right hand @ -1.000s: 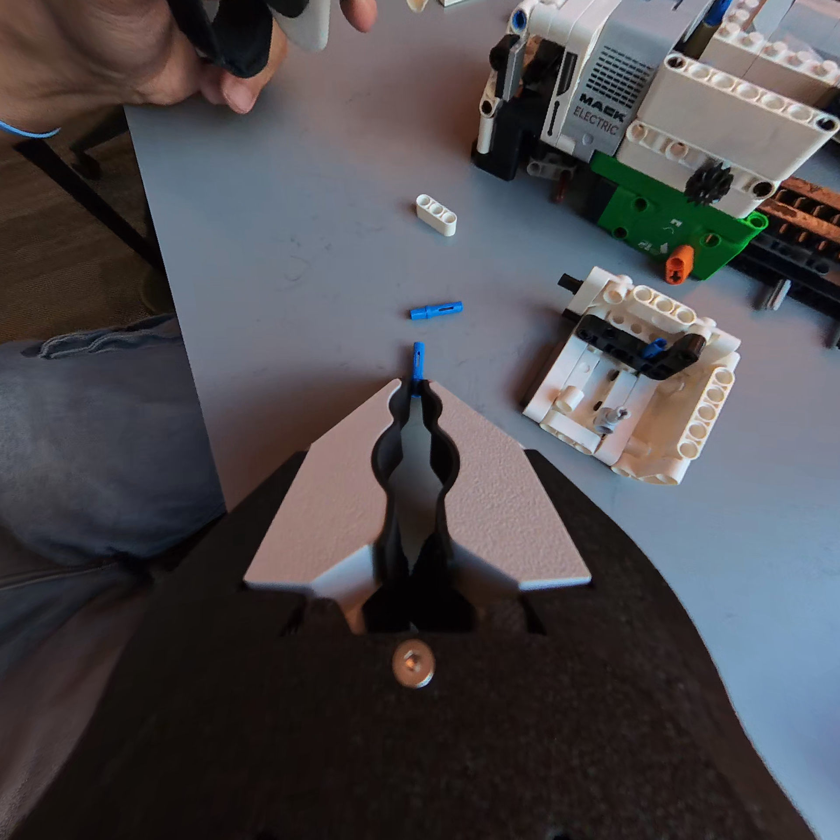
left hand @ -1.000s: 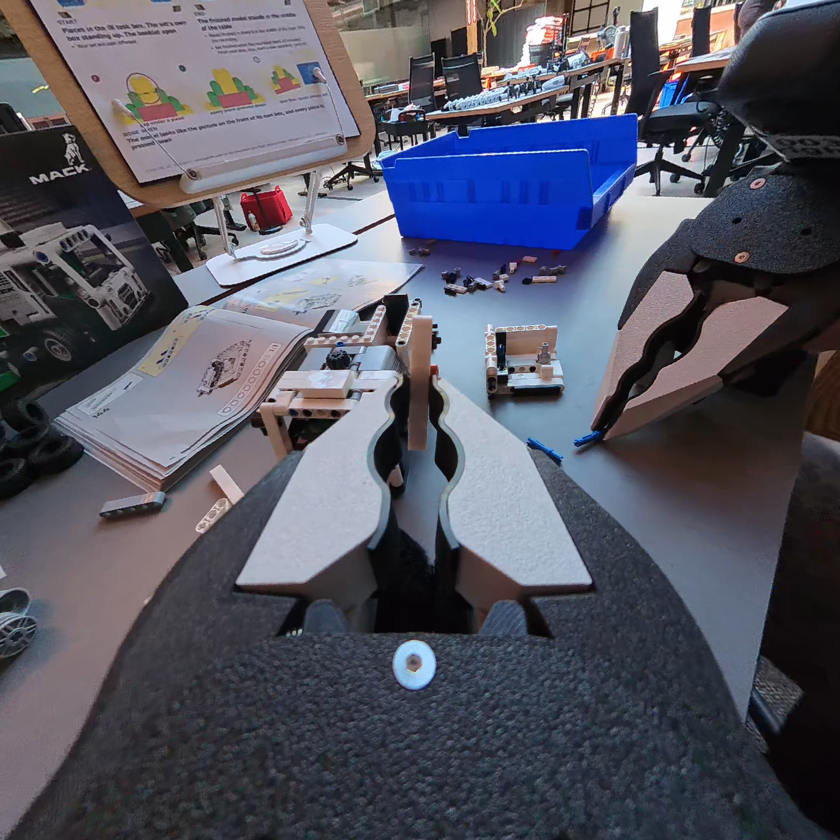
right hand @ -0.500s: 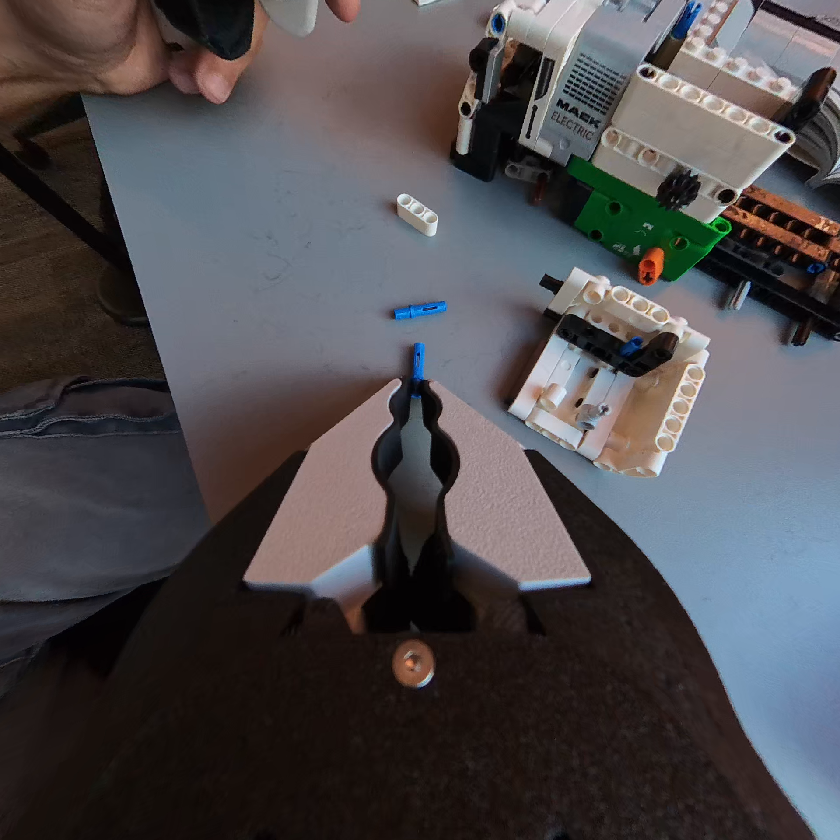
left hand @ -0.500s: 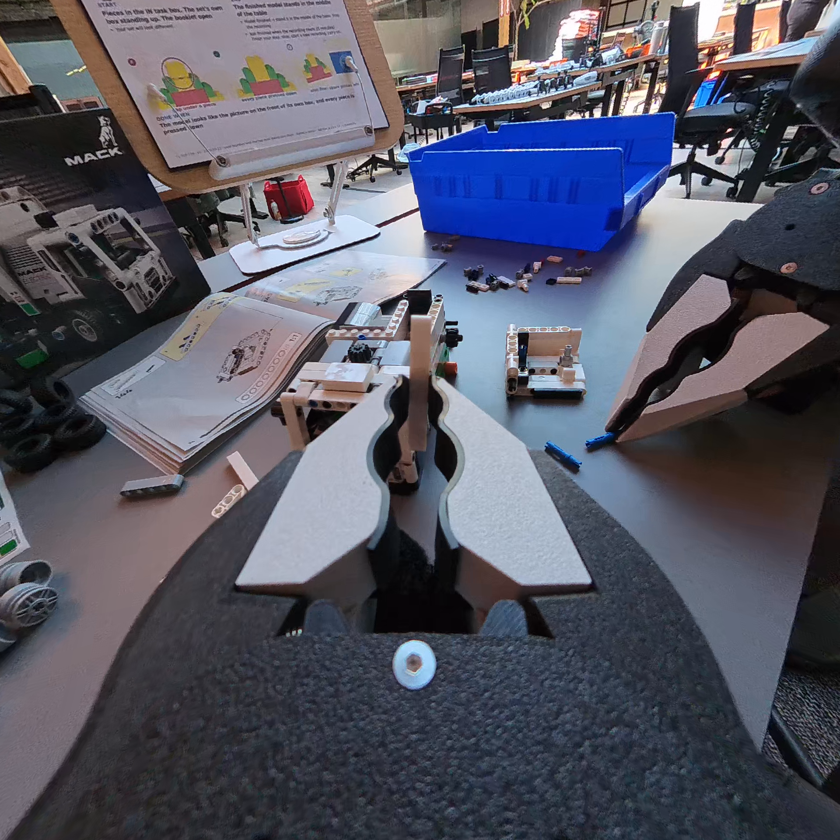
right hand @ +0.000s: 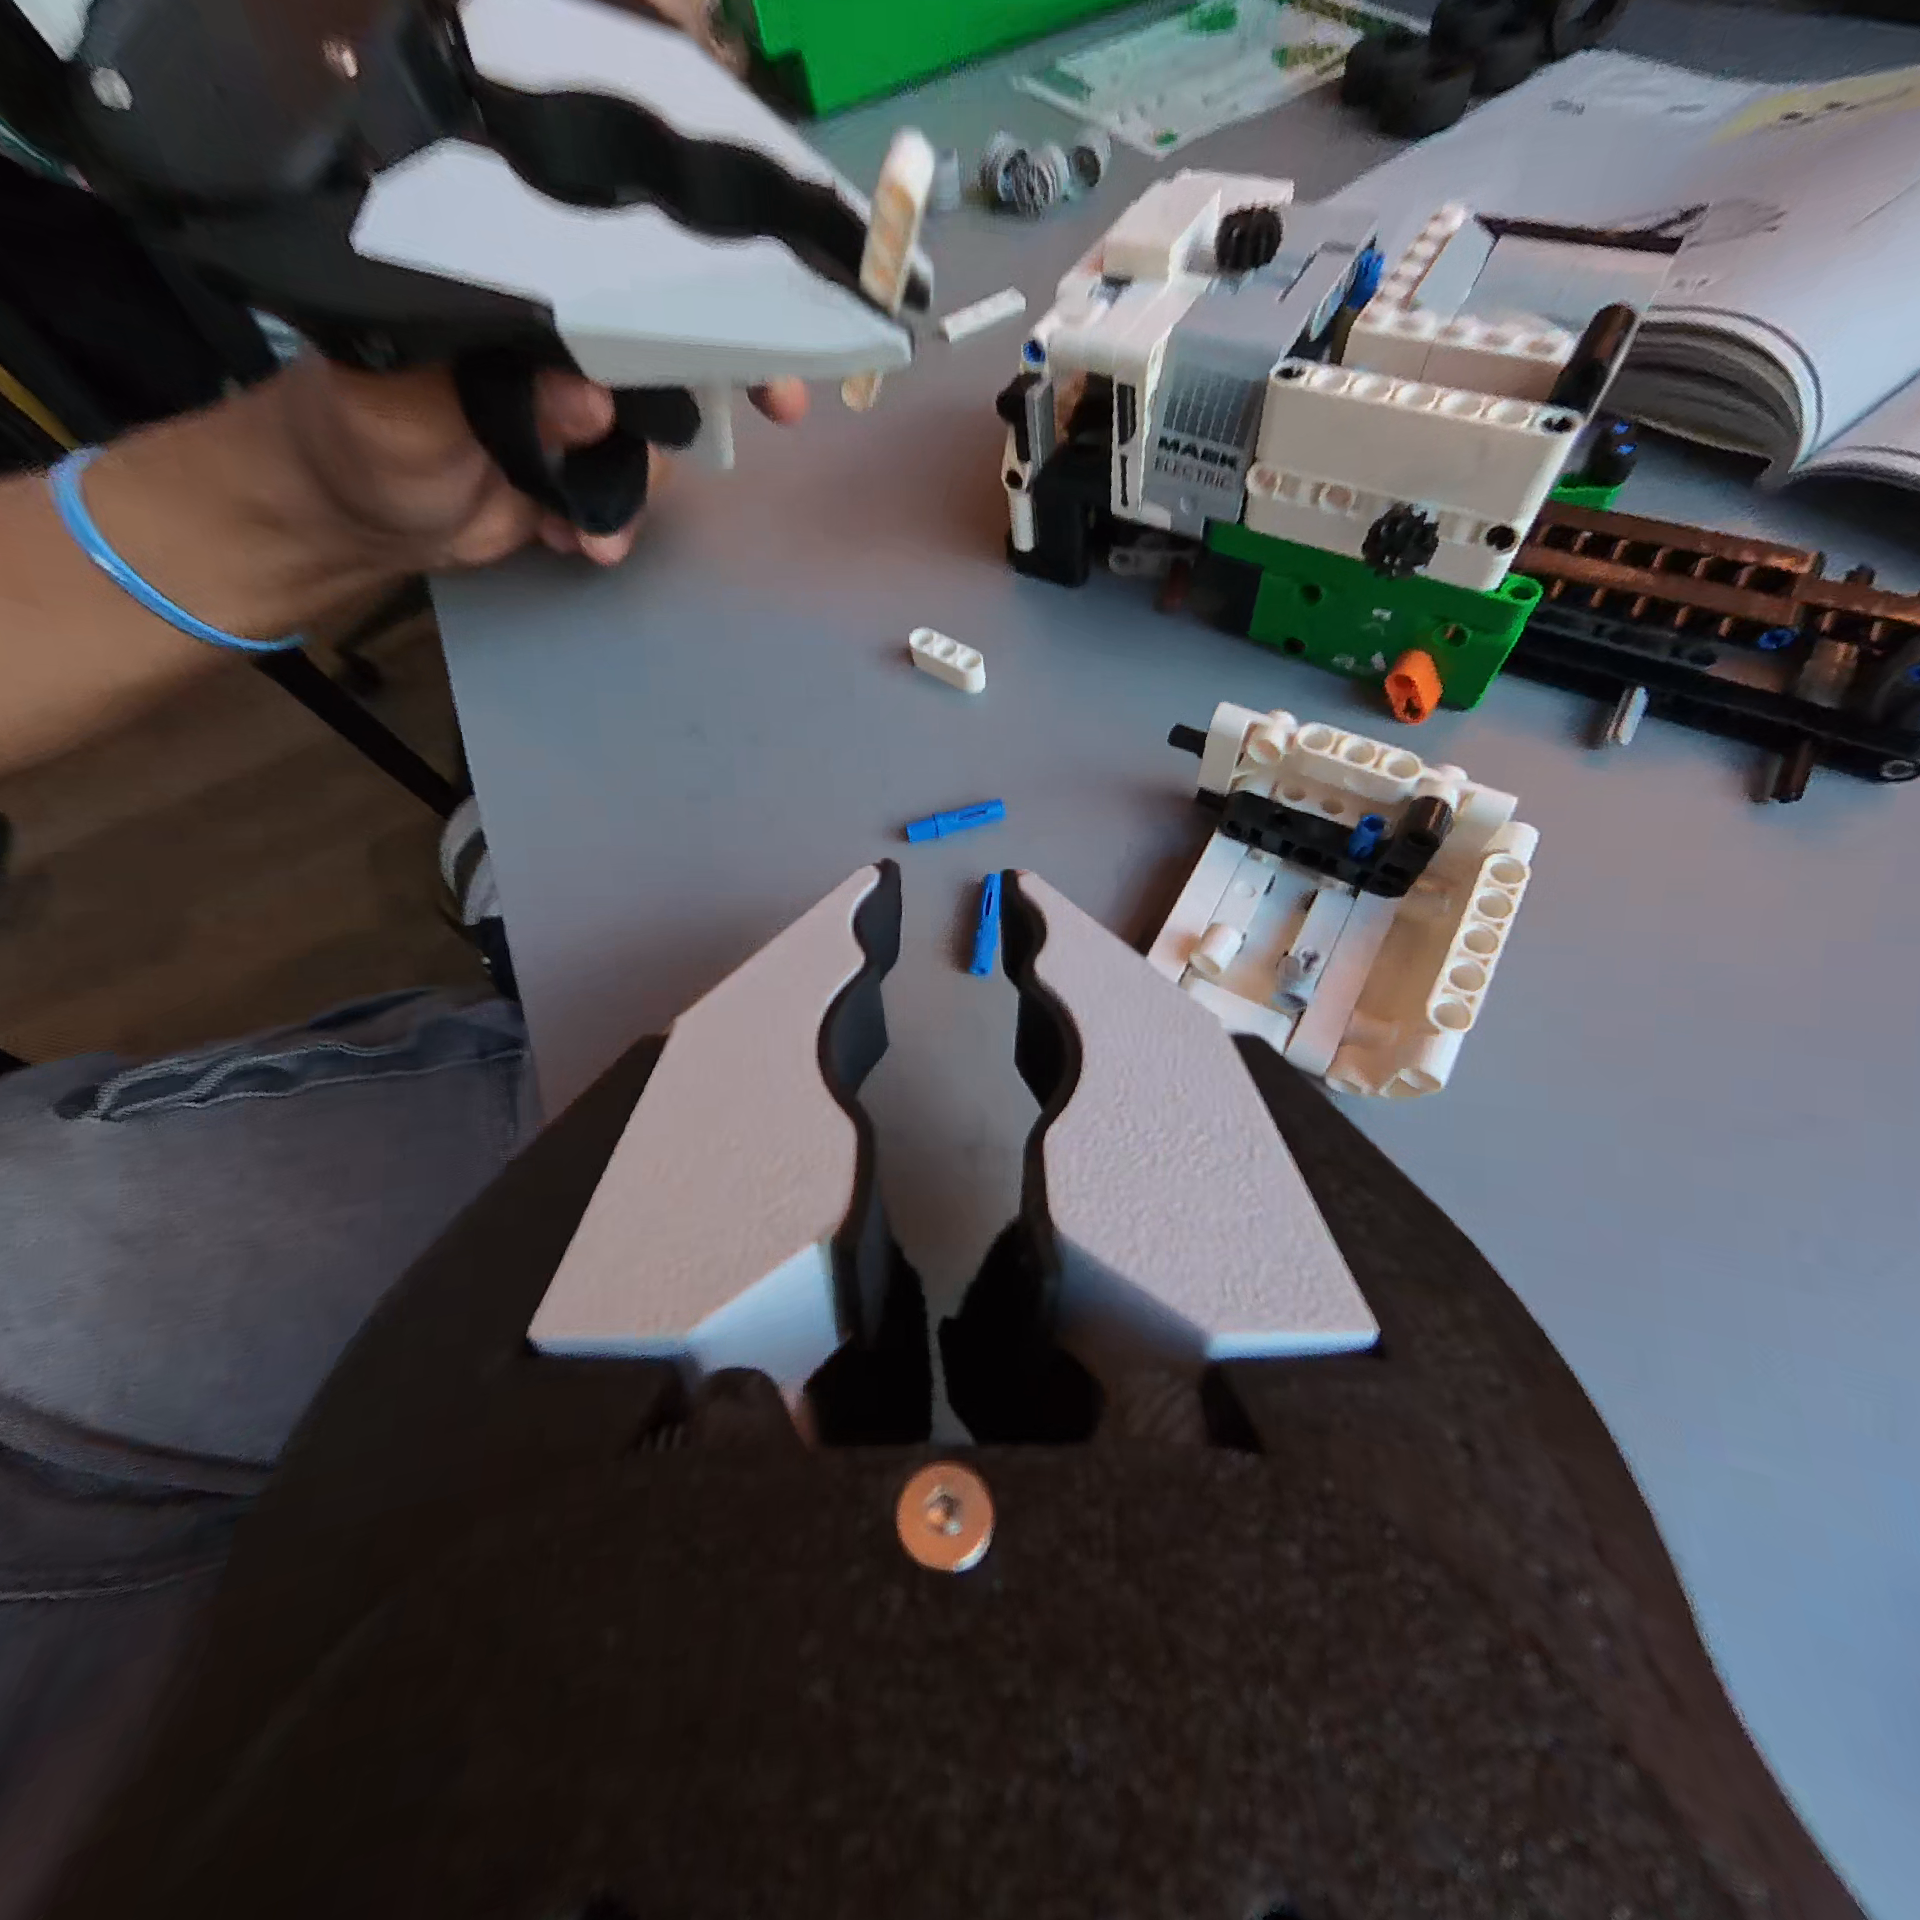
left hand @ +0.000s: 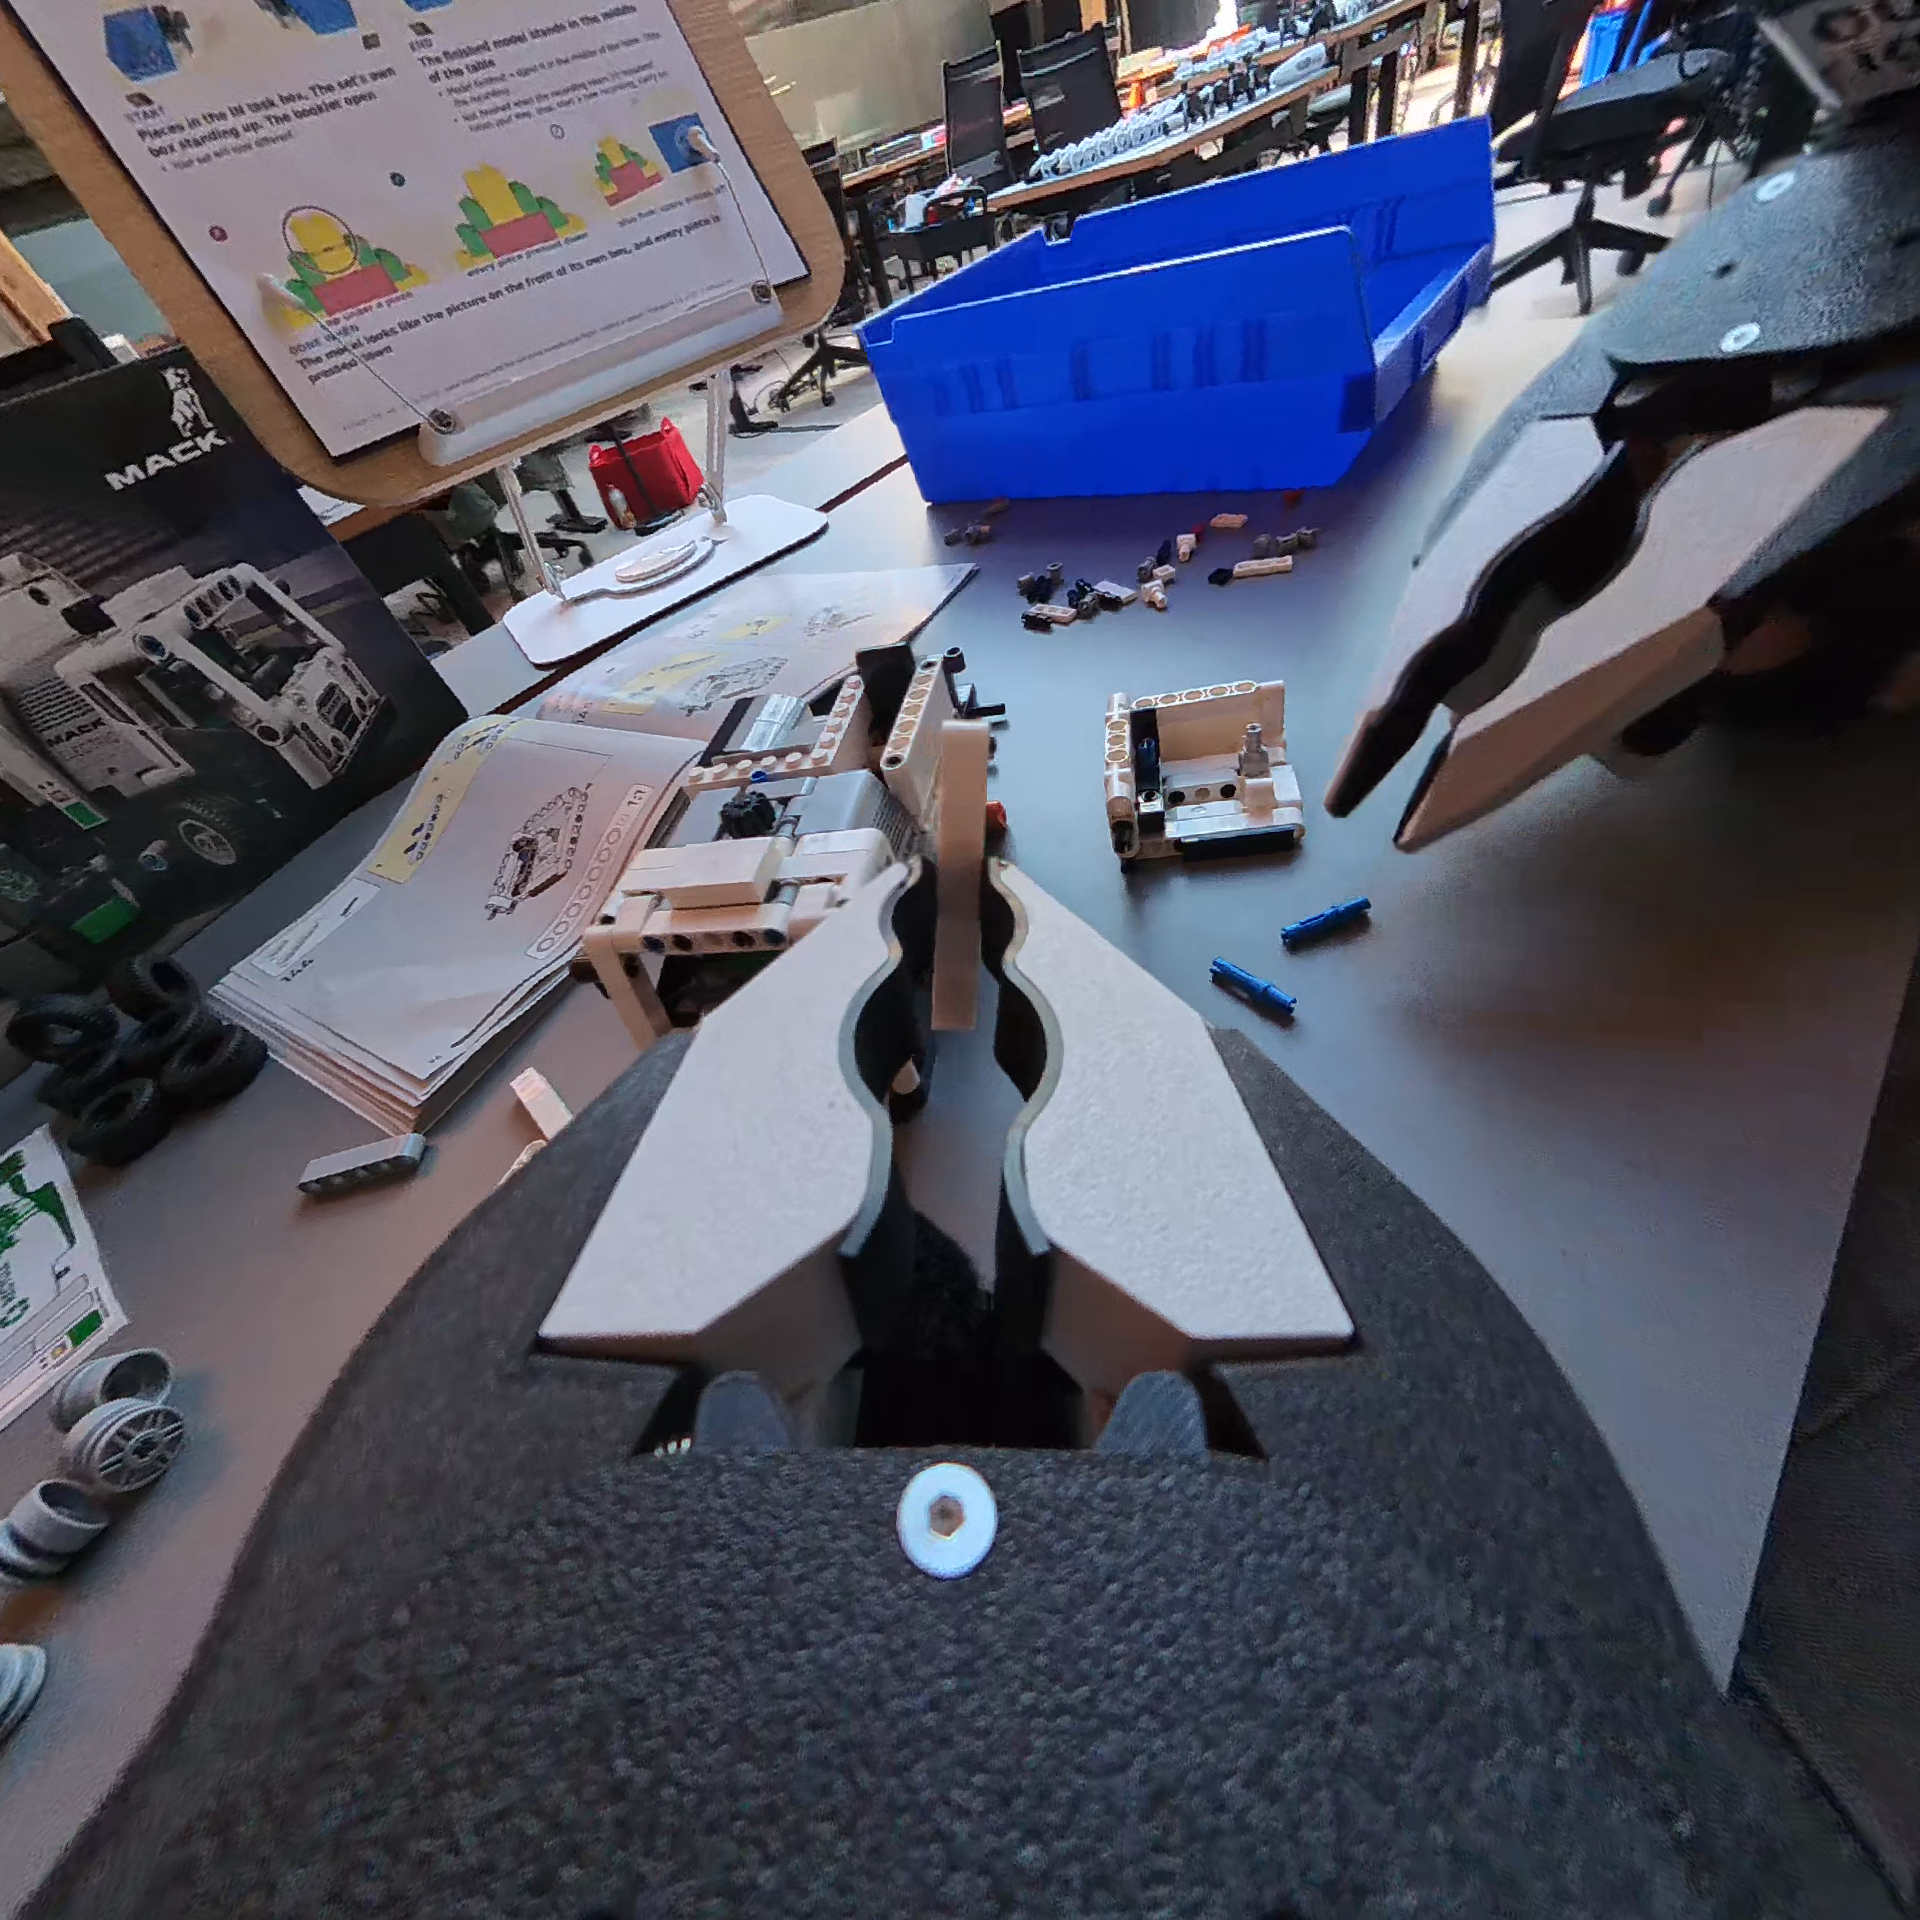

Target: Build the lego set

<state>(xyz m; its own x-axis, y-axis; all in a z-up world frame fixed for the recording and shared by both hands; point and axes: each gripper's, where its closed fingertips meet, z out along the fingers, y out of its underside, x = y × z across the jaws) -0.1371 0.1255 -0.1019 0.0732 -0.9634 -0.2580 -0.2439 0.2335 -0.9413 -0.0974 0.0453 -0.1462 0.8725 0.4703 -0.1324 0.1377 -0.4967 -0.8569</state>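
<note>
My left gripper (left hand: 954, 873) is shut on a long white beam (left hand: 961, 790) and holds it upright above the table. It also shows at the upper left of the right wrist view (right hand: 902, 330), with the beam (right hand: 894, 234). My right gripper (right hand: 951, 883) is open and empty, raised over a blue pin (right hand: 984, 923) that lies on the table between its fingers. A second blue pin (right hand: 954, 821) lies just beyond. The white truck model (right hand: 1299, 436) and a small white sub-assembly (right hand: 1351, 914) stand further on. In the left wrist view the right gripper (left hand: 1382, 821) hangs above both pins (left hand: 1325, 922).
A short white beam (right hand: 947, 659) lies near the table edge. A blue bin (left hand: 1174, 384), loose small parts (left hand: 1143, 582), the open instruction booklet (left hand: 468, 883), the set's box (left hand: 156, 675), tyres (left hand: 135, 1060), grey rims (left hand: 120, 1444) and a clipboard stand (left hand: 665, 561) surround the work area. My hands' fingertips stand some 11 cm from each other.
My right gripper has opened, let go of the blue pin and lifted off the table. My left gripper has moved closer to the right one, still holding the white beam.
</note>
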